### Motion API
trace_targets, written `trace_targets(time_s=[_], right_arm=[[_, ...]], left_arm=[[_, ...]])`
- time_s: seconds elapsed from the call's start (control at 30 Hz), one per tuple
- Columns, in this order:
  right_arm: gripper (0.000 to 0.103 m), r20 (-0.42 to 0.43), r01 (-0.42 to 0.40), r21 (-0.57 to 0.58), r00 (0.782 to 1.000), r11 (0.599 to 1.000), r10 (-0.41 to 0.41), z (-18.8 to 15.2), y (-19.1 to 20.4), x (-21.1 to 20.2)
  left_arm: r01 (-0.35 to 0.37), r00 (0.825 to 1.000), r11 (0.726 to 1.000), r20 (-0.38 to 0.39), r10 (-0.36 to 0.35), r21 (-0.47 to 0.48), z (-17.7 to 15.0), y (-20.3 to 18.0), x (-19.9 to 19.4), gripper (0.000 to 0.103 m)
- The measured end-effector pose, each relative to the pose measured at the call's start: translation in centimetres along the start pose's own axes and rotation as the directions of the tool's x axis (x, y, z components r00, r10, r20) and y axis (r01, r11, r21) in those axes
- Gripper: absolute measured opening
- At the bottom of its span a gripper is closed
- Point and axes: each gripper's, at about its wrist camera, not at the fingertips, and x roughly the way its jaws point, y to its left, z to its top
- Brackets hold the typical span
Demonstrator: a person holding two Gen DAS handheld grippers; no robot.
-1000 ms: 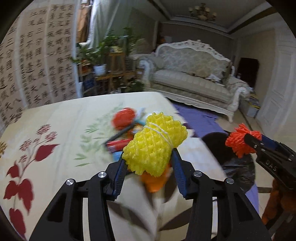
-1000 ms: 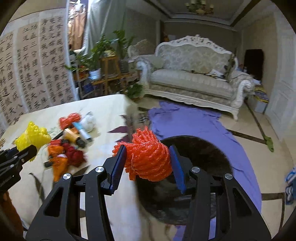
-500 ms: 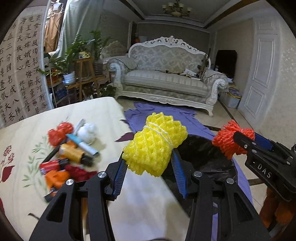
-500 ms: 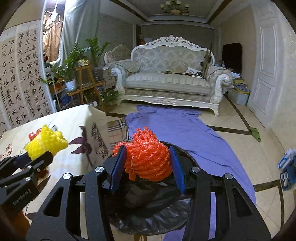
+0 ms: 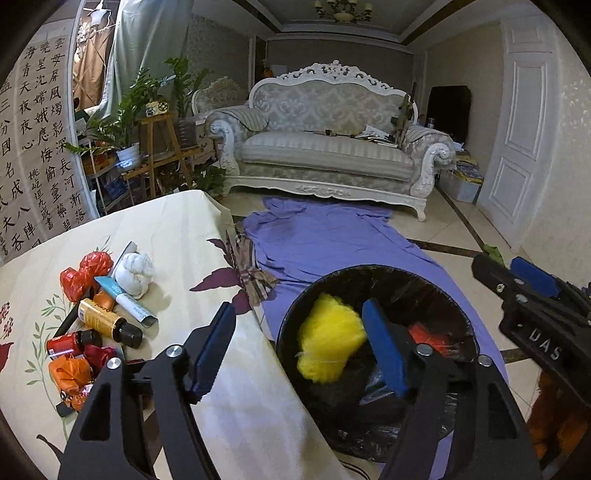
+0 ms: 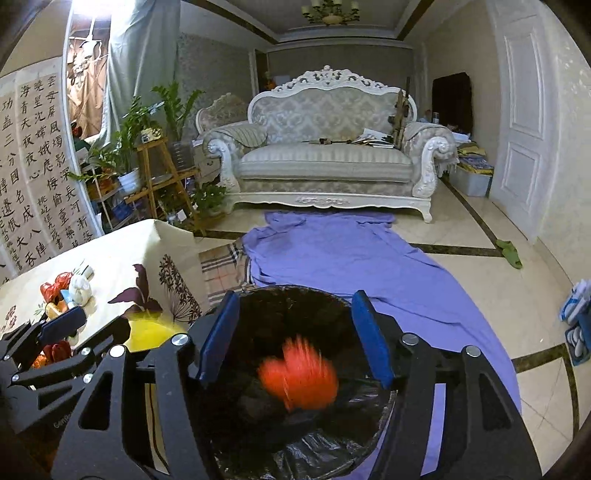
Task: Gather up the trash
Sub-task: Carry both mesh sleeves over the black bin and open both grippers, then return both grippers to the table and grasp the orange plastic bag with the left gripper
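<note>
Two foam nets, yellow (image 5: 328, 338) and orange (image 6: 299, 373), drop into one bin (image 5: 458, 295) beneath just-opened, empty left gripper (image 5: 301, 345) and right gripper (image 6: 295, 334).

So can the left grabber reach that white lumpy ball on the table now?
Probably yes. The left gripper is open with nothing held, and the white ball sits bare on top at the pile's far edge, off to its left.

A white carved sofa (image 5: 328, 147) stands against the far wall, with a purple cloth (image 5: 332, 236) spread on the tiled floor before it. Potted plants (image 5: 129, 122) crowd a wooden stand (image 5: 162, 147) at left, beside a calligraphy screen (image 5: 37, 147). A white door (image 5: 517, 140) is at right and a chandelier (image 6: 328, 9) hangs overhead.
</note>
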Motion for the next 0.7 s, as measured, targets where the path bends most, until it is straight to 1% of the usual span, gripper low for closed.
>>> trace_targets(time_s=[0.17, 0.33, 0.53, 0.7], right_arm=[[0.062, 0.004, 0.002, 0.005, 1.0, 1.0, -0.002, 0.0, -0.2, -0.5], [0.062, 0.005, -0.011, 0.0, 1.0, 1.0, 0.011, 0.0, 0.7, -1.0], [0.062, -0.01, -0.052, -0.028, 0.999, 0.998, 0.051, -0.4, 2.9, -1.4], [0.062, -0.029, -0.101, -0.062, 0.995, 0.993, 0.1, -1.0, 5.7, -1.7]], left_arm=[[-0.017, 1.0, 1.0, 0.003, 0.017, -0.009, -0.1, 0.6, -0.6, 0.074], [-0.051, 0.999, 0.999, 0.014, 0.051, -0.009, -0.5, 1.1, -1.8, 0.074], [-0.104, 0.994, 0.994, 0.015, 0.104, -0.034, -0.9, 3.4, -3.4, 0.074], [-0.166, 0.986, 0.984, 0.007, 0.167, -0.066, -1.6, 6.0, -4.8, 0.075]])
